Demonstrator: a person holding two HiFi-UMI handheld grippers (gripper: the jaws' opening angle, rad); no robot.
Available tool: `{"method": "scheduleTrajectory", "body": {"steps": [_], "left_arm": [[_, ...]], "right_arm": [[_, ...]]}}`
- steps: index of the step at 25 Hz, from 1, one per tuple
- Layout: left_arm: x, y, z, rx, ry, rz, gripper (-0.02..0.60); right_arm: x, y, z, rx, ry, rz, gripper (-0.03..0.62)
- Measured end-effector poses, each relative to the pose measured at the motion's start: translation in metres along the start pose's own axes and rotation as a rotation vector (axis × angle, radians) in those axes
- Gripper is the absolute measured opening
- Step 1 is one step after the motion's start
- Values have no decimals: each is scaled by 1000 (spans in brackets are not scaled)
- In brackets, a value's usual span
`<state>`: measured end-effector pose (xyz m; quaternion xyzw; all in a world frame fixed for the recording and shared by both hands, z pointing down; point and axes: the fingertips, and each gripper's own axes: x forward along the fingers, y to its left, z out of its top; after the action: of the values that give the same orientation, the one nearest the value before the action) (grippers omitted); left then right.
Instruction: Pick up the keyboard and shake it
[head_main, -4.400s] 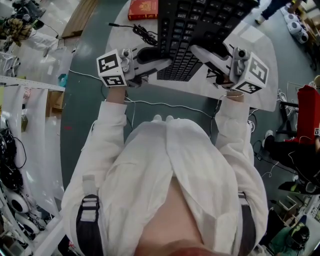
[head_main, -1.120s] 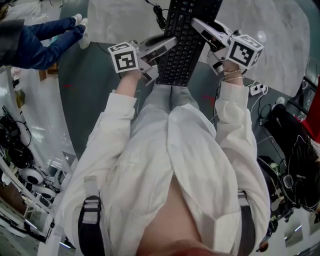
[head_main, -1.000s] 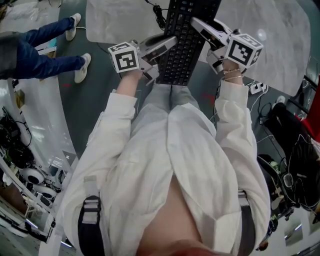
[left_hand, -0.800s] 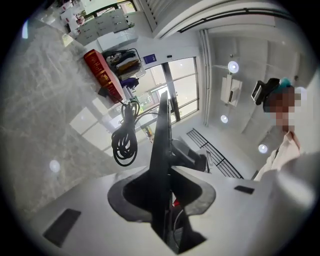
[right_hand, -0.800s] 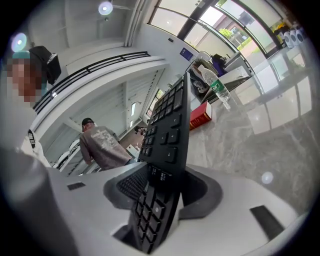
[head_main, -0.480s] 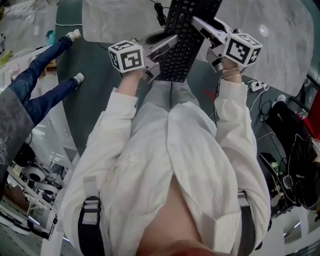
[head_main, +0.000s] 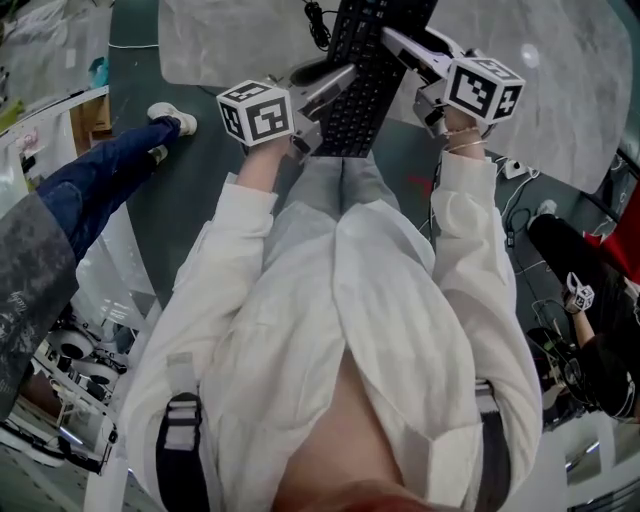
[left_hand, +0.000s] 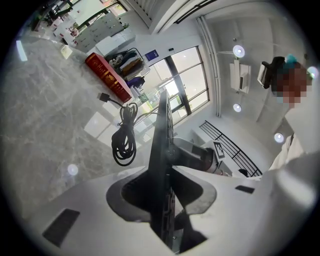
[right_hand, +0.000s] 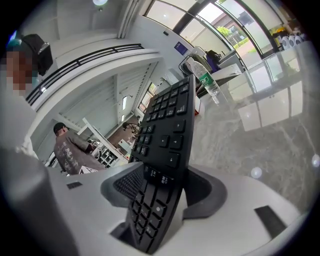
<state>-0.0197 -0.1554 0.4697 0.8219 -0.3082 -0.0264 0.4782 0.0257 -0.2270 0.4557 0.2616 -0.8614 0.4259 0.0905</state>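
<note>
Keyboard (head_main: 362, 90), black, full-size w/ numpad: found btwn two hand-held grippers, long axis running away from the wearer. Near end is projected past the table (head_main: 230, 40) edge, over the wearer's legs; whether the far end rests on the grey marble-look top cannot be told

Left gripper (head_main: 335, 85): set on the keyboard's left long edge. Board is seen edge-on btwn the jaws, pads pressed on both faces, though the jaws have just been eased slightly wider

Right gripper (head_main: 400, 45): set on the right long edge. Jaws have just been opened wider; board stands tilted btwn them, and the ribbed pad on the key side is seen clear of the keys, so it is not clamped

Cable (left_hand: 124, 142), black, coiled: laid on the table beyond the left gripper

Book (left_hand: 107, 77), red: on the table, behind the cable

Bottle (right_hand: 210, 85), clear w/ green label: upright at the table's far side

Bystanders: legs in blue jeans (head_main: 110, 170) on the floor at left; person in grey shirt (right_hand: 70, 145) in bkgd
</note>
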Motion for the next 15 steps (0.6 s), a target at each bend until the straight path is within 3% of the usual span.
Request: {"method": "scheduleTrajectory", "body": {"steps": [8, 15], "left_arm": [[2, 7, -7, -28, 25, 50, 127], [2, 19, -10, 51, 112, 170, 158]], "right_arm": [[4, -10, -7, -10, 32, -45, 238], [8, -19, -13, -25, 50, -81, 242]]}}
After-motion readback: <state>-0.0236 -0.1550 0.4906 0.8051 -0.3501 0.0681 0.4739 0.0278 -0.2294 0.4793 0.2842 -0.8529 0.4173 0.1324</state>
